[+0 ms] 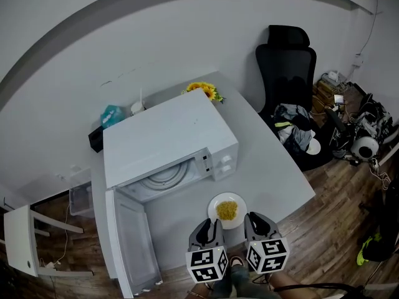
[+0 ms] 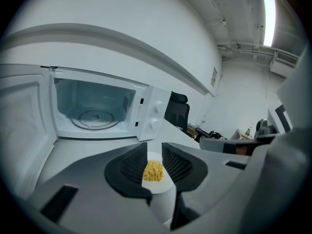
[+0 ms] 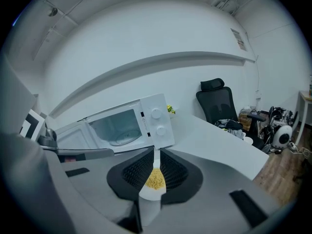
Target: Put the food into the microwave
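A white plate (image 1: 216, 200) with yellow food (image 1: 227, 210) lies on the white table (image 1: 274, 173), just in front of the microwave's control panel. The white microwave (image 1: 168, 136) stands open, its door (image 1: 131, 242) swung out to the left and its glass turntable (image 1: 163, 178) bare. My left gripper (image 1: 210, 224) and right gripper (image 1: 251, 218) hover at the plate's near rim, one on each side. The left gripper (image 2: 154, 150) shows the plate (image 2: 163, 181) through a modest gap. The right gripper (image 3: 156, 152) has a narrower gap with the food (image 3: 156, 179) seen beyond it. Neither holds anything.
Sunflowers (image 1: 204, 91) and a teal object (image 1: 112, 114) sit behind the microwave. A black office chair (image 1: 287, 61) with clothes on it stands right of the table, with clutter (image 1: 361, 136) on the wooden floor. A white chair (image 1: 19, 238) is at the far left.
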Available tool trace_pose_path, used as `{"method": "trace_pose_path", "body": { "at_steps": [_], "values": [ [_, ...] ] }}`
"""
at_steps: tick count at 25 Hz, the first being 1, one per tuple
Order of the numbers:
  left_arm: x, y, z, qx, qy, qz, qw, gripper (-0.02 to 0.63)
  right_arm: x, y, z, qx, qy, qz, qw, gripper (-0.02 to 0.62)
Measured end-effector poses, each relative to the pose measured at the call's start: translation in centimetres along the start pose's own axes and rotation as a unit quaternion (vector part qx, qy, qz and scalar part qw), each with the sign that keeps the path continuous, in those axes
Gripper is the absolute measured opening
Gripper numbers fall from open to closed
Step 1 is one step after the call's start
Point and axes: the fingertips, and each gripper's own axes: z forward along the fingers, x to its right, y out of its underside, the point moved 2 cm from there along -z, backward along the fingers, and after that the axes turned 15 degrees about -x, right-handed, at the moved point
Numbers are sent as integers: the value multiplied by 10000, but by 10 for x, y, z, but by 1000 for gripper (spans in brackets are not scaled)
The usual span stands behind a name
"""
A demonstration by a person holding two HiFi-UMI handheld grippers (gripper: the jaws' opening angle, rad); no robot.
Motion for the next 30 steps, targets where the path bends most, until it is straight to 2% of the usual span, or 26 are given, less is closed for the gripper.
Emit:
{"method": "trace_pose_path", "body": {
  "at_steps": [17,30],
  "values": [
    [-48,48,85,-648,-201,-445,9967,86,52,41,83,-448,203,462,9977,32],
    [-65,56,114,-895,-339,-660,9932,86,67,56,117,-775,309,596,9947,32]
  ]
}}
